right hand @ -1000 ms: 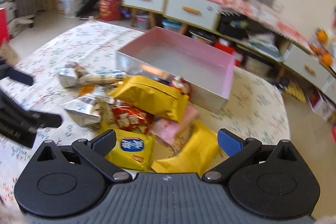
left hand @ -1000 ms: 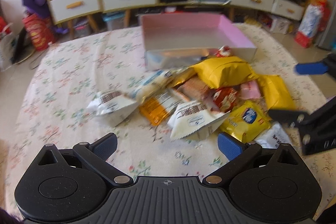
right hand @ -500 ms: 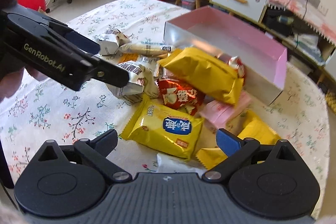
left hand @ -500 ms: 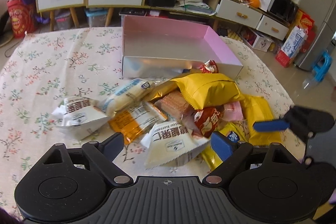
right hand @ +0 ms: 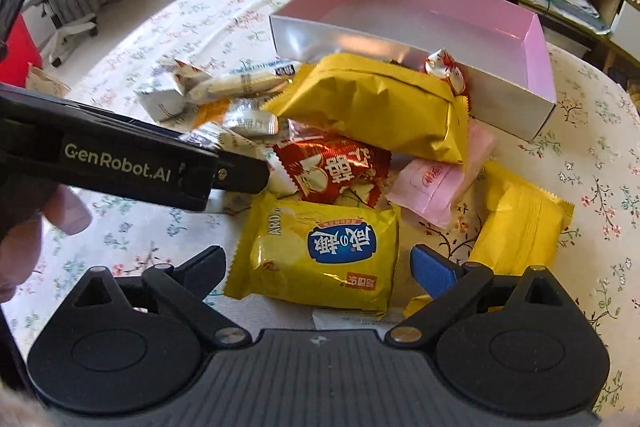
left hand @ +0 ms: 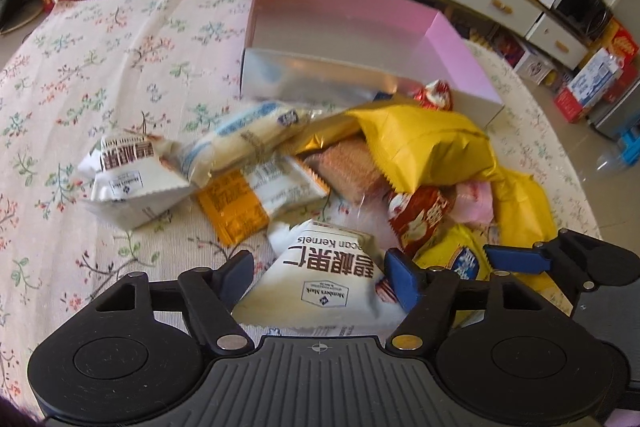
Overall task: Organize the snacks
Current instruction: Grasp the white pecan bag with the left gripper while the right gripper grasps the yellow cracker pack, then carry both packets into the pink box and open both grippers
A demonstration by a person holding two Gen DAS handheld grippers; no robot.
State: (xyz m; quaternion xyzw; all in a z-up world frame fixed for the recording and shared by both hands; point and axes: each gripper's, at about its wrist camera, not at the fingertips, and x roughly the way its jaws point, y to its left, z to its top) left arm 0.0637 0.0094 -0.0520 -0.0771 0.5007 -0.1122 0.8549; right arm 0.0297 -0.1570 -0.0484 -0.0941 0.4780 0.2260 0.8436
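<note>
Snacks lie heaped on the floral-cloth table (left hand: 120,75), just in front of the empty pink box (left hand: 340,23), which sits open at the far side. Left gripper (left hand: 320,275) straddles the white pecan-kernel packet (left hand: 324,279); its jaws have just been closing, packet between them, pads near its edges but not clearly pressing yet. Right gripper (right hand: 316,267) stands wide around the yellow chip bag (right hand: 320,255), no contact visible. Both packets are puffed and slippery, so I judge the bite should land across the middle of each body, not on the crimped seams, and close only until the film dimples. The white packet's far corner sits against the red packet (left hand: 420,219) and the orange-and-white wrapper (left hand: 256,203); lift straight up first so neighbours do not drag along. The two grippers work close together here: raise one at a time, then carry over the box's silver front wall (left hand: 320,79) and release low inside.
</note>
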